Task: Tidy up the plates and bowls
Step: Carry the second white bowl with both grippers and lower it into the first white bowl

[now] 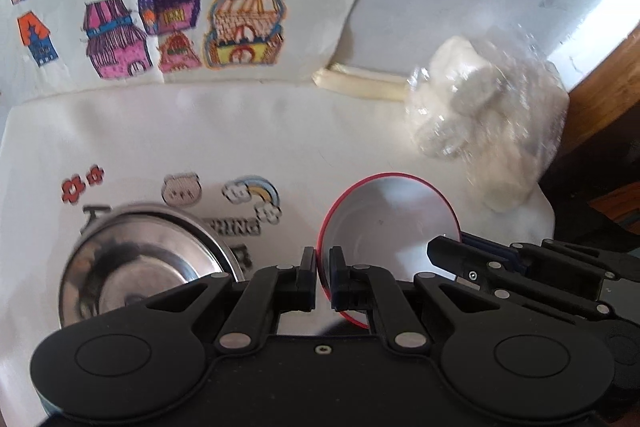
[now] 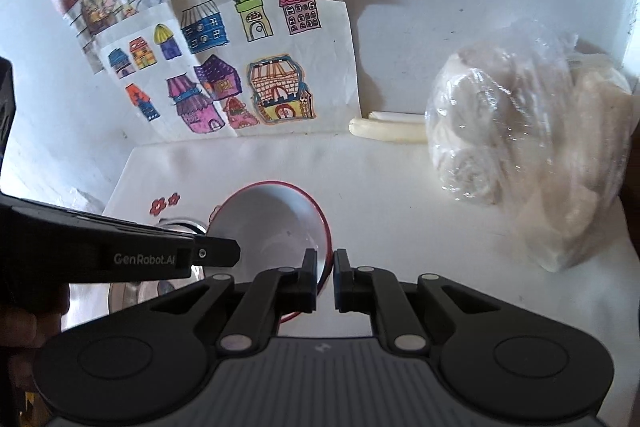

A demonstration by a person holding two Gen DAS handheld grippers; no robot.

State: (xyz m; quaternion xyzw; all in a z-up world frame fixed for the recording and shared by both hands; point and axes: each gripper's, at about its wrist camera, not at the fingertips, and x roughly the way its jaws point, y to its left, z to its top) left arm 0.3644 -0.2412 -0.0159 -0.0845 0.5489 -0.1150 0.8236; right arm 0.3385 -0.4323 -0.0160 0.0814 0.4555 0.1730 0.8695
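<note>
Above the white cloth (image 1: 280, 131), both grippers (image 1: 322, 279) (image 2: 325, 281) clamped on red-rimmed bowl (image 1: 388, 223), opposite rims

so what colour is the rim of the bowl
Red, on the white bowl; clearest in the left wrist view.

On the desk (image 2: 400, 187) the bowl (image 2: 276, 223) was held at its rim between the two hand-held grippers, the left hand-held gripper (image 1: 322, 267) on one side and the right hand-held gripper (image 2: 325, 271) on the opposite side. The steel plate (image 1: 136, 267) lay left of the bowl. The plastic bag (image 2: 520, 147) stood to the right, further back. The drawing of houses (image 2: 224, 75) leaned on the wall behind.
</note>
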